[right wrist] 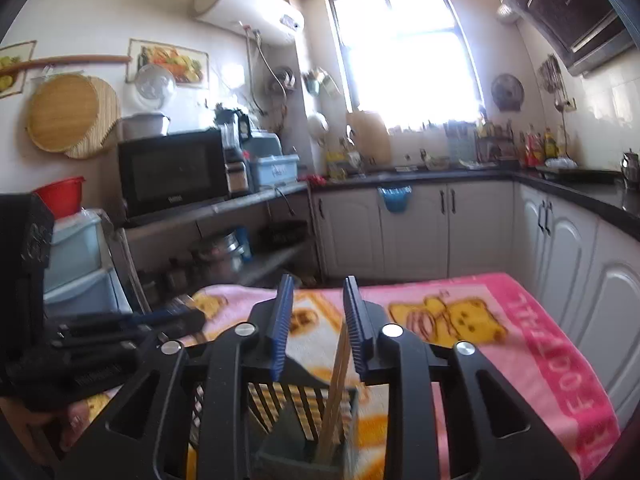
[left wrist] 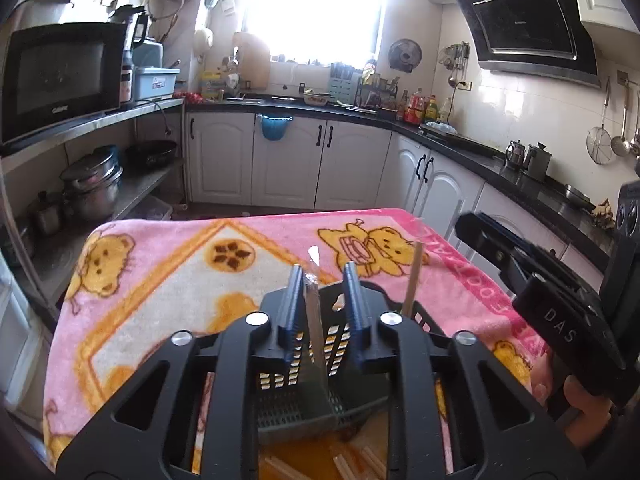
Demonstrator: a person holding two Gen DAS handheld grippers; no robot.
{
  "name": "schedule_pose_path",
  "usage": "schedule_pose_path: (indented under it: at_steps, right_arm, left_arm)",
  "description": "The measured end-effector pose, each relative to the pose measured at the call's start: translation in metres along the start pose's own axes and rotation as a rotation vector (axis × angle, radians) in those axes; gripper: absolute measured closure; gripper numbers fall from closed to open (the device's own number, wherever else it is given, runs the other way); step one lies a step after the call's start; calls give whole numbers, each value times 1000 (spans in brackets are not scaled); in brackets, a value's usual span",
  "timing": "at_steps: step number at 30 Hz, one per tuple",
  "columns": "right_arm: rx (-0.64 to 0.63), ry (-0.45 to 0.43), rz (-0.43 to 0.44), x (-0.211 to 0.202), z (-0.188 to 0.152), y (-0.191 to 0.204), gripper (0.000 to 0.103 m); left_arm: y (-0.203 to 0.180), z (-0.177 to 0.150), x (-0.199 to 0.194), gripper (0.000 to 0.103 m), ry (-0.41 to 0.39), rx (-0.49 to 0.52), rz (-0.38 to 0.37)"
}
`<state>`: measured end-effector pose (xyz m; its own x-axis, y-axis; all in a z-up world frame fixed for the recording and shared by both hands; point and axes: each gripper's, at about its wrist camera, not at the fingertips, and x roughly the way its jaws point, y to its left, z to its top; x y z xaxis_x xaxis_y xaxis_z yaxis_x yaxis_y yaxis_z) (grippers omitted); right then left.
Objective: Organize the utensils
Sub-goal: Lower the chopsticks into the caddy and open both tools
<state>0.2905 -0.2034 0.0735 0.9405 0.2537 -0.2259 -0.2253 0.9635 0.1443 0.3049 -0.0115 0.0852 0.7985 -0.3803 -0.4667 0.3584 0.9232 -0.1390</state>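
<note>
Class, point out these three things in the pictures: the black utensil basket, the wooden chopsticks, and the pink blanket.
black utensil basket (left wrist: 424, 322), left wrist view, right rim.
wooden chopsticks (right wrist: 338, 380), right wrist view, mid-shaft.
pink blanket (right wrist: 560, 368), right wrist view, lettered pink border.

My left tool (left wrist: 320, 300) hangs over a slotted basket (left wrist: 340, 364) that stands on the blanket-covered table (left wrist: 160, 280). A wrapped utensil (left wrist: 312, 312) stands in the basket between that tool's fingers, just beside the left one. To its right, a chopstick (left wrist: 412, 280) leans upright in the basket. Loose chopsticks (left wrist: 352, 462) lie on the table before the basket. My right tool (right wrist: 316, 320) hangs right of the left one, above the chopsticks in the basket (right wrist: 336, 392).
</note>
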Motion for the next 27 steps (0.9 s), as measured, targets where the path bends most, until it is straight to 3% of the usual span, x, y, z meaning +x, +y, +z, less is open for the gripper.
schedule_pose_path:
  at_steps: [11, 14, 19, 27]
  right_arm:
    - [-15, 136, -23, -23, -19, 0, 54]
    - [-27, 155, -30, -32, -19, 1, 46]
    - [-16, 151, -30, -52, -20, -3, 38]
    - [-26, 160, -26, -71, -19, -5, 32]
  left_arm:
    - [7, -14, -35, 42, -5, -57, -3]
    - [10, -15, -45, 25, -9, -90, -14]
    - [7, -20, -66, 10, -29, -113, -18]
    - [-1, -35, -87, 10, -37, -109, -15]
